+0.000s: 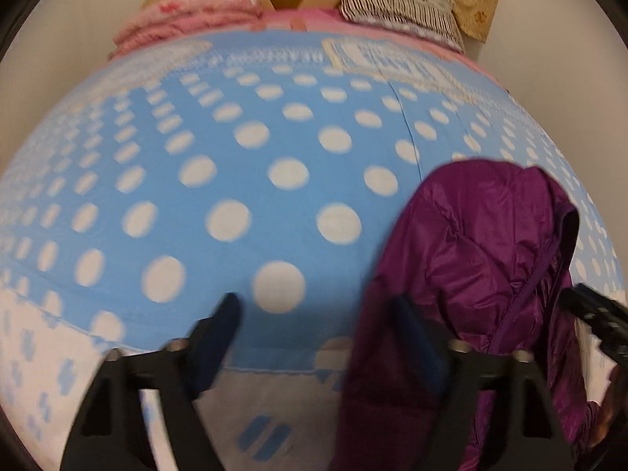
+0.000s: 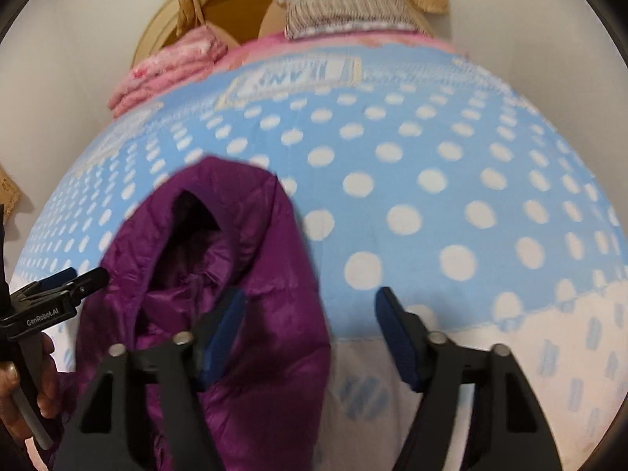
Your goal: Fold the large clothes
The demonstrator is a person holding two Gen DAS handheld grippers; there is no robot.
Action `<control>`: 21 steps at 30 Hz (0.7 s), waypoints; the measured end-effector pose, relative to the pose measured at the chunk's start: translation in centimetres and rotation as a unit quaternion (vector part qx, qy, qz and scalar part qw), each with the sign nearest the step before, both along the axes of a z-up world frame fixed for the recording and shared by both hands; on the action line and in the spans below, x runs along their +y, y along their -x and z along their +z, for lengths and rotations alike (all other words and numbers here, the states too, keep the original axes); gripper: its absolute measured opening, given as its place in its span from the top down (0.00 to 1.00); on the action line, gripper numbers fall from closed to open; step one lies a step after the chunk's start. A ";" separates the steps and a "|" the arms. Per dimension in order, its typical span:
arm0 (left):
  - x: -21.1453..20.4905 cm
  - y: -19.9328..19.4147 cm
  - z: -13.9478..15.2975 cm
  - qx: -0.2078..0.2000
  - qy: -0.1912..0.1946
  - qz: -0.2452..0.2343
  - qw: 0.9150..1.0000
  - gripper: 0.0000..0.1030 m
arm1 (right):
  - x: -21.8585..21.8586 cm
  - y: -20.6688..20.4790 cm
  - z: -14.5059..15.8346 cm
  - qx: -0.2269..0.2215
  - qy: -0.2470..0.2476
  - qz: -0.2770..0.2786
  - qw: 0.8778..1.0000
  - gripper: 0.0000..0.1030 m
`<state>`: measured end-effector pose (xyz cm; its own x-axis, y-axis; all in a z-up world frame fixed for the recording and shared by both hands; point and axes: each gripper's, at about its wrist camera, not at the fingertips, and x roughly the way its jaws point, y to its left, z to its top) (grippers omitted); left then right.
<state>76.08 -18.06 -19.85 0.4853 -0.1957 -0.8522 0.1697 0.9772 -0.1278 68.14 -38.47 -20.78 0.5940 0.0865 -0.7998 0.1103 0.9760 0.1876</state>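
Left gripper [image 1: 314, 337] hangs over the blue spotted sheet [image 1: 243, 165], jaws apart, gripping nothing; the purple jacket [image 1: 482, 259] drapes across its right finger. Right gripper [image 2: 310, 333], jaws apart too, has the jacket against its left finger. Beyond the jacket, pink folded cloth [image 1: 184, 15] and a striped garment [image 1: 396, 8] sit at the sheet's far edge.

Purple jacket [image 2: 235, 274] — on dotted bedsheet [image 2: 431, 180]

Bed under blue polka-dot cover [image 1: 243, 165]; pale wall [image 1: 549, 59]; curved wooden headboard [image 2: 243, 4]; folded pink blankets [image 1: 184, 19].
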 end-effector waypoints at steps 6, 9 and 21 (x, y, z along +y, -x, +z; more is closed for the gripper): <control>-2.7 1.6 0.7 -0.043 -0.026 -0.069 0.996 0.99 | 1.8 0.3 -0.9 -0.001 0.044 0.030 0.999 0.92; -2.8 2.8 2.8 -0.078 -0.030 -0.082 0.993 1.00 | 1.9 1.6 0.6 -0.025 0.050 0.032 0.998 0.94; 1.2 11.7 11.2 -0.160 0.052 -0.099 0.981 1.00 | 3.3 10.3 6.9 -0.131 0.065 0.044 0.988 0.95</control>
